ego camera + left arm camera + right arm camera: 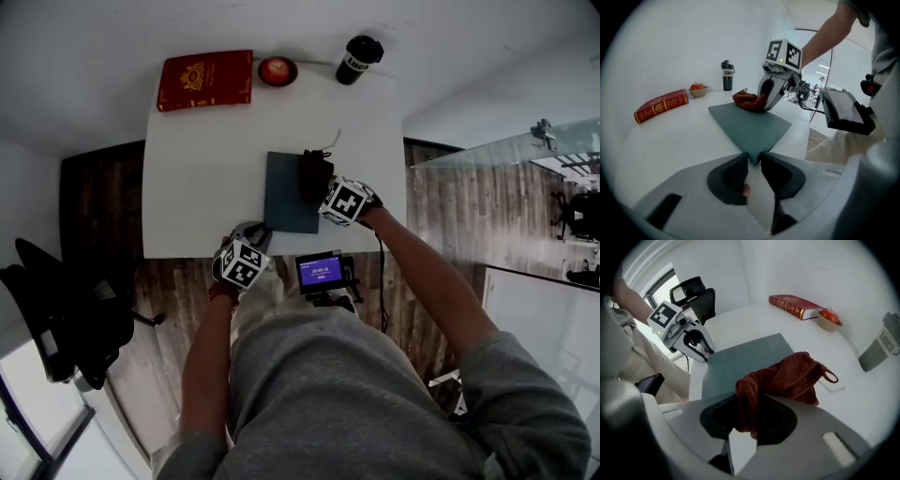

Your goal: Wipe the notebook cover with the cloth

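Note:
A dark grey-blue notebook lies flat near the front of the white table. My left gripper is at the notebook's near left corner. In the left gripper view its jaws are closed on the tip of that corner of the notebook. My right gripper is at the notebook's right edge, shut on a rust-red knitted cloth. The cloth hangs from the jaws and rests bunched on the cover and the table beside it. The cloth shows under the right gripper.
A red book, a small bowl with a red fruit and a black tumbler stand along the table's far edge. A small device with a lit screen is mounted just off the front edge. A black chair stands at the left.

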Available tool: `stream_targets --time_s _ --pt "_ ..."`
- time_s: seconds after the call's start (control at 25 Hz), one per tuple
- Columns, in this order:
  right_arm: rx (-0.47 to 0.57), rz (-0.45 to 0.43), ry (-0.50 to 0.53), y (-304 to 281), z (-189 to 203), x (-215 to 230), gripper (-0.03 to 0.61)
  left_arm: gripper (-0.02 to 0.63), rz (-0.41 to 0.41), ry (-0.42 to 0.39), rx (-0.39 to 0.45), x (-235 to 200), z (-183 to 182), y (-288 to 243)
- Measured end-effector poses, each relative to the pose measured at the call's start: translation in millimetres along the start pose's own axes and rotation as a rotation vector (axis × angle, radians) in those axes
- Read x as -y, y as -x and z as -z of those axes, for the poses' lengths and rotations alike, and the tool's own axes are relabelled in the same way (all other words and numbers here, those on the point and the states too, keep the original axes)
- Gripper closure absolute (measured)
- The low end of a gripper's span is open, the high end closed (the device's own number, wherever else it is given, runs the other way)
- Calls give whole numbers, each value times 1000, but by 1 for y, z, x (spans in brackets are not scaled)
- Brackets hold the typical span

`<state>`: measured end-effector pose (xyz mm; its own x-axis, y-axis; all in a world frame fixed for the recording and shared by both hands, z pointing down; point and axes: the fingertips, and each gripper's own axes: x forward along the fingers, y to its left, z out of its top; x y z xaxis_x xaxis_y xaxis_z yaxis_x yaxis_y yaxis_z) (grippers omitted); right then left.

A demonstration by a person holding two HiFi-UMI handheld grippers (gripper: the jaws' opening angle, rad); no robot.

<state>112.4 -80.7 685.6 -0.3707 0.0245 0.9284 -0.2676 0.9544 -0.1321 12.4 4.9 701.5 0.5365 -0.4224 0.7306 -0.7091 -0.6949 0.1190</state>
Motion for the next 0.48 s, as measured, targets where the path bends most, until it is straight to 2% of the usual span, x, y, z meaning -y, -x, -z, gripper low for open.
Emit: stream_targets --time_s 0.48 --pt "-21 -62 34 -1 8 -34 488 515 -1 0 1 1 -1 -2"
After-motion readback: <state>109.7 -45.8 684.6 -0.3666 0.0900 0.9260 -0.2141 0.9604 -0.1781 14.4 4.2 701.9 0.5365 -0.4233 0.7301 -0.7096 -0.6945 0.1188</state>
